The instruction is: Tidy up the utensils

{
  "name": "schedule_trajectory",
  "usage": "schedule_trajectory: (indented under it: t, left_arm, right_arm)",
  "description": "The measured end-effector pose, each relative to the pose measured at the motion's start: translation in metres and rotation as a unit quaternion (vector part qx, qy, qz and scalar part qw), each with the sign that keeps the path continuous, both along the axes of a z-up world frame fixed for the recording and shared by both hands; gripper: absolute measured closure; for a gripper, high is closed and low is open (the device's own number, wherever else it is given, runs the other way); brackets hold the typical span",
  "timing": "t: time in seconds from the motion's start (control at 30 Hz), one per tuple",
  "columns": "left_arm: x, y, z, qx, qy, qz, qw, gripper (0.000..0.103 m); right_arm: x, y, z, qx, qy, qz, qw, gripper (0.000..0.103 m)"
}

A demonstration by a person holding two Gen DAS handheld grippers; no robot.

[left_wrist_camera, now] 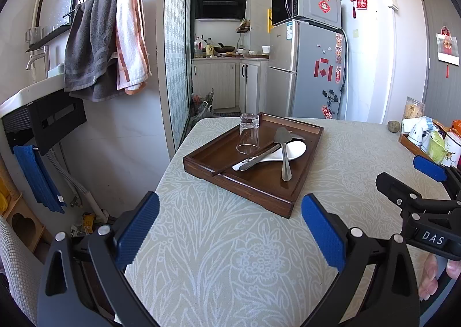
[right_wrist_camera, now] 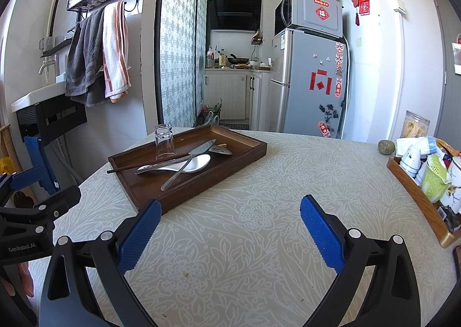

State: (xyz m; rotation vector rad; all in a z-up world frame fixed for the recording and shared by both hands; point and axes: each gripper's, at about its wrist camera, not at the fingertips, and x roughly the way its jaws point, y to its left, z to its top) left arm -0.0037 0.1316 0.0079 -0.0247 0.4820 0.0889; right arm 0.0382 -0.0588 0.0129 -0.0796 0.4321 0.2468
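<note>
Utensils: spoons [left_wrist_camera: 283,154], chopsticks [left_wrist_camera: 245,158] crossed in tray [left_wrist_camera: 259,197], 12 o'clock.
Left gripper [left_wrist_camera: 230,229]: spread, empty.
Right gripper [right_wrist_camera: 229,229]: spread, empty.
Advice: top piece is best lifted singly.

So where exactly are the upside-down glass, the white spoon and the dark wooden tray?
Upside-down glass [left_wrist_camera: 249,134], left wrist view, on its clear side wall.
White spoon [right_wrist_camera: 198,162], right wrist view, on the bowl of the spoon.
Dark wooden tray [left_wrist_camera: 239,187], left wrist view, on its near outer wall.

dark glossy wood tray [left_wrist_camera: 276,206], clear glass [left_wrist_camera: 248,133], shiny metal spoon [left_wrist_camera: 285,154], matt cloth tbl cover [left_wrist_camera: 230,255].
</note>
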Motion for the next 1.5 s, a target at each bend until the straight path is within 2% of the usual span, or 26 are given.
schedule_trajectory:
  t: [1.5]
  left_arm:
    - [0.0003, -0.0013, -0.0028, -0.001, 0.002, -0.002, 1.0000, 0.003]
  right_arm:
    - [0.0004, -0.0011, -0.0013, -0.001, -0.001, 0.000, 1.000, 0.005]
